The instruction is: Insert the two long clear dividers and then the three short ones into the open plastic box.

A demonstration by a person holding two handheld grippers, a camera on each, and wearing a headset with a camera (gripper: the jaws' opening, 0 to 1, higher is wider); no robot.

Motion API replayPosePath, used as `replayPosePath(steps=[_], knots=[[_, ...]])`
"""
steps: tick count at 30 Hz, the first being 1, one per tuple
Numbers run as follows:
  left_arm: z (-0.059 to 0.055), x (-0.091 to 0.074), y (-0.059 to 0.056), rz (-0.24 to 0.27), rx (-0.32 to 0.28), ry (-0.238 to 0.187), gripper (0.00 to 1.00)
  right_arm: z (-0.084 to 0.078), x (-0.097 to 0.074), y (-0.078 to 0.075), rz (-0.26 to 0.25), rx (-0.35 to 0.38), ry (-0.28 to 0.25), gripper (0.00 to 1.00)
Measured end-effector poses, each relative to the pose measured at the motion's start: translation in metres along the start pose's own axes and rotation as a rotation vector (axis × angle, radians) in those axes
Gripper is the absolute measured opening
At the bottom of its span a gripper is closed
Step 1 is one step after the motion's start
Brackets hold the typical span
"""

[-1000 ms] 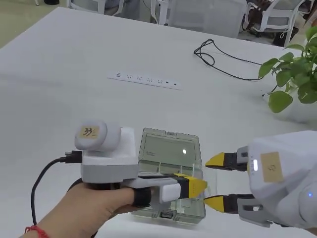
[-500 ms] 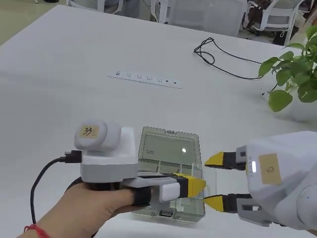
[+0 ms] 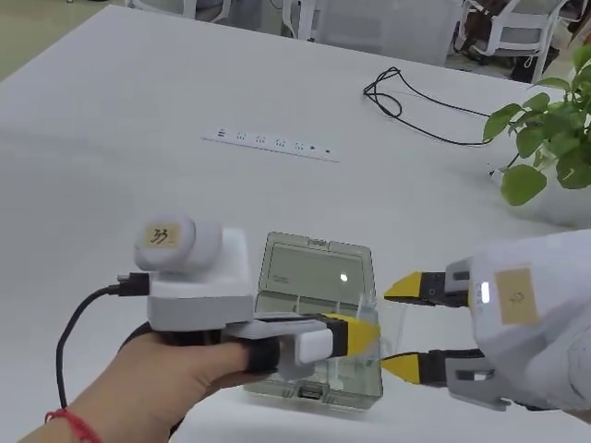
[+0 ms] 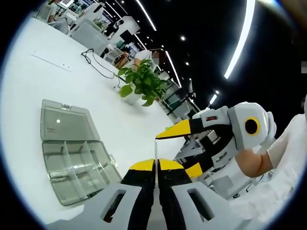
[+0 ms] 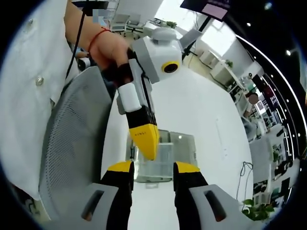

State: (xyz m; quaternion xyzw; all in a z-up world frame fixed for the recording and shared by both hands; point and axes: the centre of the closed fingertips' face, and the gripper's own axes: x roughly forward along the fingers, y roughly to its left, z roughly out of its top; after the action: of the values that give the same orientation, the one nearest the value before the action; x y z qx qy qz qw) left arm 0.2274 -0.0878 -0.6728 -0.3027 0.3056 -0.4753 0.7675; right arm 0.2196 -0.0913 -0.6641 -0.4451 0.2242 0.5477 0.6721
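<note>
Head view: almost no change from one second ago. Left gripper [image 3: 367, 334] stays over right end of open box [image 3: 309, 272], jaws closed on clear divider [image 4: 155, 149]. Right gripper [image 3: 388, 328] wide open, empty, jaws either side of divider. Divider not yet seated; insertion probably paused.

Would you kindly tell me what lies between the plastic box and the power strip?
In the head view, that stretch from plastic box to power strip is bare white tabletop.
</note>
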Motion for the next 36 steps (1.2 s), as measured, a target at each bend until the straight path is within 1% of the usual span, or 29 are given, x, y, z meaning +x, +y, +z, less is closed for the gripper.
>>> replayPosePath(steps=[2, 4, 6, 8, 9, 10, 11, 12, 13, 15, 16, 17, 18, 19, 20, 21, 22, 23, 24, 27, 30, 36], knots=[[-0.001, -0.001, 0.0, -0.001, 0.025, 0.007, 0.0, 0.001, -0.004, -0.002, 0.014, 0.033, -0.024, 0.34], [-0.005, -0.002, -0.002, -0.008, 0.092, 0.038, 0.0, 0.002, -0.01, -0.005, 0.037, 0.079, -0.059, 0.34], [-0.009, -0.002, -0.007, -0.026, 0.144, 0.061, 0.0, 0.003, -0.016, -0.006, 0.081, 0.117, -0.096, 0.34], [-0.012, -0.002, -0.014, -0.053, 0.193, 0.083, 0.0, 0.006, -0.022, -0.005, 0.139, 0.163, -0.136, 0.33], [-0.012, -0.002, -0.016, -0.061, 0.212, 0.088, 0.0, 0.008, -0.024, -0.005, 0.164, 0.173, -0.152, 0.33], [-0.014, -0.003, -0.019, -0.076, 0.244, 0.099, 0.0, 0.01, -0.028, -0.005, 0.196, 0.189, -0.174, 0.32], [-0.015, -0.003, -0.022, -0.089, 0.265, 0.109, 0.0, 0.01, -0.03, -0.005, 0.216, 0.199, -0.182, 0.31], [-0.016, -0.003, -0.025, -0.102, 0.303, 0.118, 0.0, 0.012, -0.033, -0.005, 0.236, 0.205, -0.191, 0.29], [-0.017, -0.004, -0.027, -0.11, 0.329, 0.126, 0.0, 0.012, -0.035, -0.005, 0.254, 0.21, -0.197, 0.28], [-0.017, -0.004, -0.035, -0.143, 0.38, 0.134, 0.0, 0.014, -0.038, -0.006, 0.294, 0.225, -0.209, 0.26], [-0.016, -0.004, -0.038, -0.161, 0.407, 0.124, 0.0, 0.016, -0.039, -0.004, 0.322, 0.236, -0.214, 0.25], [-0.017, -0.005, -0.043, -0.182, 0.43, 0.128, 0.0, 0.017, -0.04, -0.002, 0.349, 0.241, -0.215, 0.24], [-0.017, -0.006, -0.046, -0.198, 0.447, 0.129, 0.0, 0.016, -0.04, -0.001, 0.389, 0.248, -0.222, 0.22], [-0.017, -0.008, -0.05, -0.211, 0.463, 0.13, 0.0, 0.018, -0.041, 0.003, 0.419, 0.257, -0.228, 0.21], [-0.017, -0.008, -0.05, -0.214, 0.472, 0.128, 0.0, 0.02, -0.042, 0.008, 0.46, 0.271, -0.23, 0.19], [-0.015, -0.009, -0.053, -0.23, 0.509, 0.119, 0.0, 0.02, -0.043, 0.009, 0.482, 0.281, -0.234, 0.19], [-0.015, -0.01, -0.055, -0.238, 0.531, 0.116, 0.0, 0.019, -0.044, 0.01, 0.502, 0.29, -0.238, 0.18], [-0.016, -0.012, -0.057, -0.241, 0.542, 0.117, 0.0, 0.022, -0.045, 0.011, 0.524, 0.297, -0.243, 0.17], [-0.016, -0.013, -0.058, -0.244, 0.546, 0.119, 0.0, 0.023, -0.045, 0.011, 0.529, 0.292, -0.248, 0.17], [-0.016, -0.015, -0.062, -0.256, 0.591, 0.12, 0.0, 0.029, -0.046, 0.015, 0.563, 0.297, -0.252, 0.15], [-0.014, -0.016, -0.063, -0.26, 0.594, 0.115, 0.0, 0.032, -0.046, 0.022, 0.592, 0.29, -0.249, 0.12], [-0.014, -0.016, -0.065, -0.263, 0.605, 0.1, 0.0, 0.033, -0.045, 0.027, 0.609, 0.274, -0.247, 0.07]])
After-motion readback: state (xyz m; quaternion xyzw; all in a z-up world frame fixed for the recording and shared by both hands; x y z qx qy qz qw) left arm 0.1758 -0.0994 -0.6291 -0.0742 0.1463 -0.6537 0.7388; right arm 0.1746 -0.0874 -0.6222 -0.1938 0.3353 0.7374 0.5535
